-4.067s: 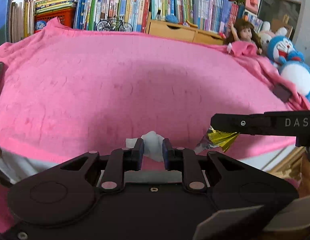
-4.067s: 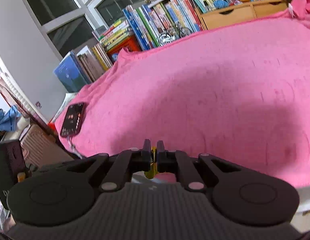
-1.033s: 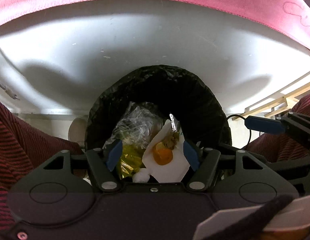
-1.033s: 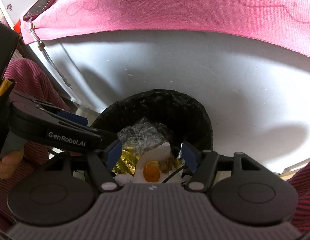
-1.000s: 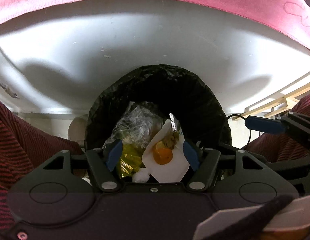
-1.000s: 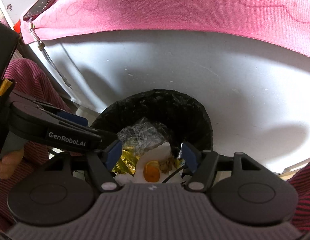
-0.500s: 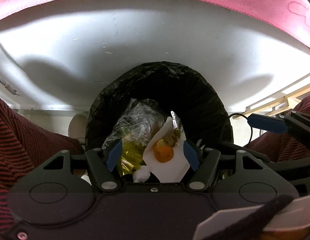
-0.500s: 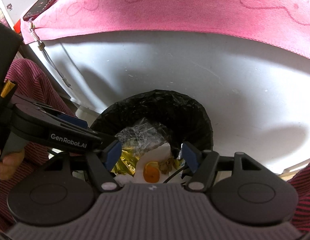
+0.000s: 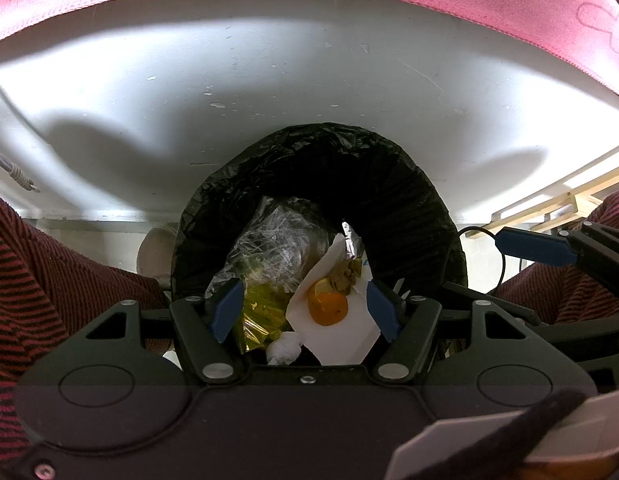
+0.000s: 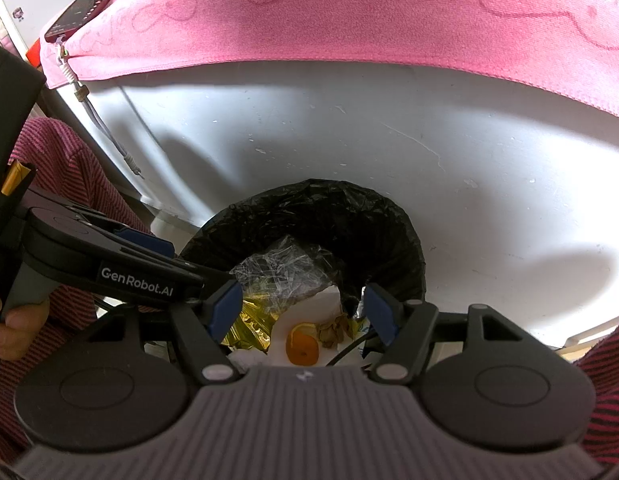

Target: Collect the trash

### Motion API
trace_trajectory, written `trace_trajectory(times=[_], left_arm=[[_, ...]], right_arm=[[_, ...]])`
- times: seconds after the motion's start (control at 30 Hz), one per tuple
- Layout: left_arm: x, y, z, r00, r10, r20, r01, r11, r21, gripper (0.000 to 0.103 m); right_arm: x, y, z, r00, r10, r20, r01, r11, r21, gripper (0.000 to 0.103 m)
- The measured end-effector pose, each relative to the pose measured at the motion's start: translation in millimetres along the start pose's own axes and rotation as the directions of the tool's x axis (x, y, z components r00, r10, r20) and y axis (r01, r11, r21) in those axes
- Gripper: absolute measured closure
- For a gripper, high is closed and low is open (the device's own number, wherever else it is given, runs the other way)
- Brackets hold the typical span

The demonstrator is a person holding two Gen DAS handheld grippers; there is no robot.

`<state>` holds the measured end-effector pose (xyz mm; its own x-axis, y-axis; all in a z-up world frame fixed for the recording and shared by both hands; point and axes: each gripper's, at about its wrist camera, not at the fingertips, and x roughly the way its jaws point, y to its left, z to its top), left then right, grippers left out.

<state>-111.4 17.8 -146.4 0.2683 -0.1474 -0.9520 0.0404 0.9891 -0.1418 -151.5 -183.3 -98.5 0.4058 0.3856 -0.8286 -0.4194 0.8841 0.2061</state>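
Black liner bin [image 9: 389,184] below both sets of fingers holds clear film, gold wrapper [image 9: 257,312], tissue [image 9: 283,350] and white paper with orange peel [image 9: 327,308]. Left gripper [image 9: 305,312] and right gripper [image 10: 303,312] point steeply down, fingers spread, nothing between them.

This looks like a room in a home. A pink cloth [image 10: 349,20] with a stitched pattern covers a white piece of furniture [image 10: 349,132], and a phone [image 10: 79,12] lies on its corner. Below stands a small bin with a black bag [image 9: 389,184], holding household trash: paper, plastic wrap, fruit peel.
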Motion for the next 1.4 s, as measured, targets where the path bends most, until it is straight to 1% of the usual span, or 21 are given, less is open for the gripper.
trace_trajectory(times=[1.0,1.17,1.4], left_arm=[[-0.1,1.3,1.2,1.000,-0.002,-0.001,0.002,1.000,0.000,0.037],[-1.0,4.8,1.1,1.000,-0.009,0.007,0.009,1.000,0.000,0.037],[-4.8,-0.3,0.1,1.000,-0.003,0.021,0.003,1.000,-0.001,0.037]], right_arm=[[0.4,0.3,-0.2,1.000,0.000,0.000,0.000,1.000,-0.001,0.025],[0.2,0.2,-0.5,1.000,0.001,-0.001,-0.001,1.000,0.000,0.024],[0.0,0.8,-0.5,1.000,0.001,0.001,-0.001,1.000,0.000,0.024]])
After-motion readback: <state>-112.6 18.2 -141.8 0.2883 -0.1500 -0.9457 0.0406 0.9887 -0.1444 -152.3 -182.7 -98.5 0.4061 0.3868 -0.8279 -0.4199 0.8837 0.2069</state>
